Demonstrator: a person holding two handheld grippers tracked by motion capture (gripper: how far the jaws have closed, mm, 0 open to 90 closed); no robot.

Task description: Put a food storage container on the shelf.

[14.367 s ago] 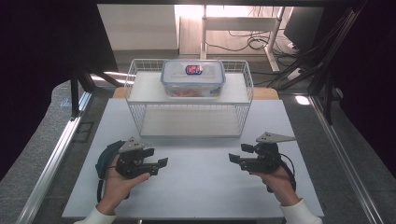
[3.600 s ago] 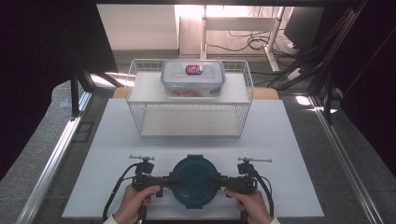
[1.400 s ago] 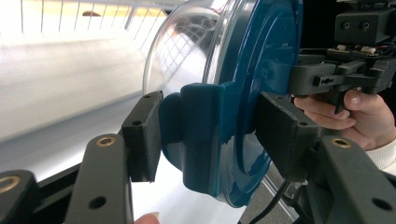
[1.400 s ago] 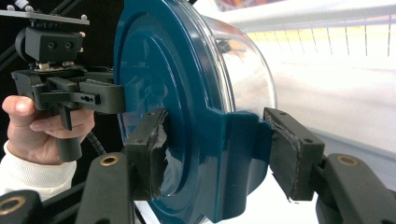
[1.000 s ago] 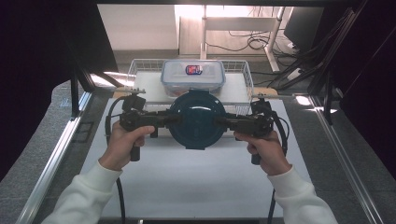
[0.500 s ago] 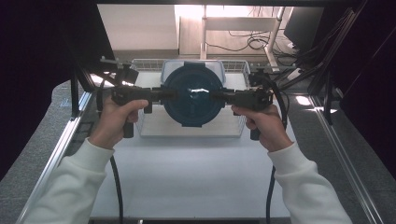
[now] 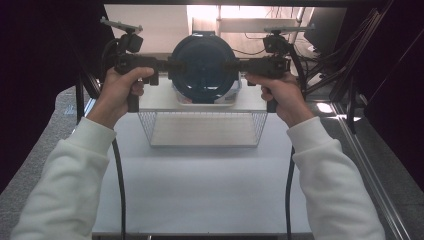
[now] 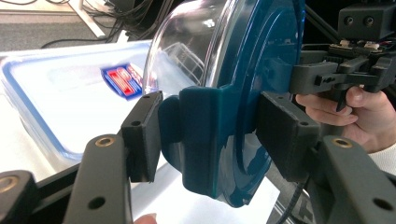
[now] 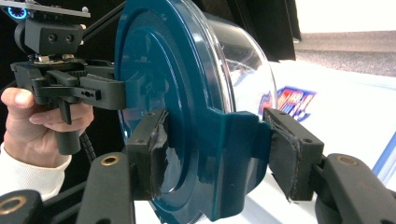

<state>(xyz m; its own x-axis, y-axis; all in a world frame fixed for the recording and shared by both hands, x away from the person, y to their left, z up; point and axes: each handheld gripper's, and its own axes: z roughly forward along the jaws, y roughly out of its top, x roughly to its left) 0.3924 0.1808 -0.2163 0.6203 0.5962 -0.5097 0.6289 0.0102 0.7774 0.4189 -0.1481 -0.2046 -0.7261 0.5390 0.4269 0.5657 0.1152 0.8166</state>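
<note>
A round clear-glass container with a dark teal plastic lid [image 7: 204, 65] hangs in the air above the white wire basket [image 7: 202, 127], directly over the clear rectangular plastic box with a blue-rimmed lid [image 8: 60, 88] that sits on top of that basket. The left gripper [image 7: 162, 64] and the right gripper [image 7: 243, 65] are each clamped on a side tab of the teal lid, one on either side of the basket

**White tabletop with a wire rack at its far edge**

The white tabletop [image 7: 200, 185] carries a wire basket rack [image 7: 202, 127] near the middle of its far edge. A clear, blue-trimmed lidded box [image 8: 60, 98] rests on the rack's top.
</note>
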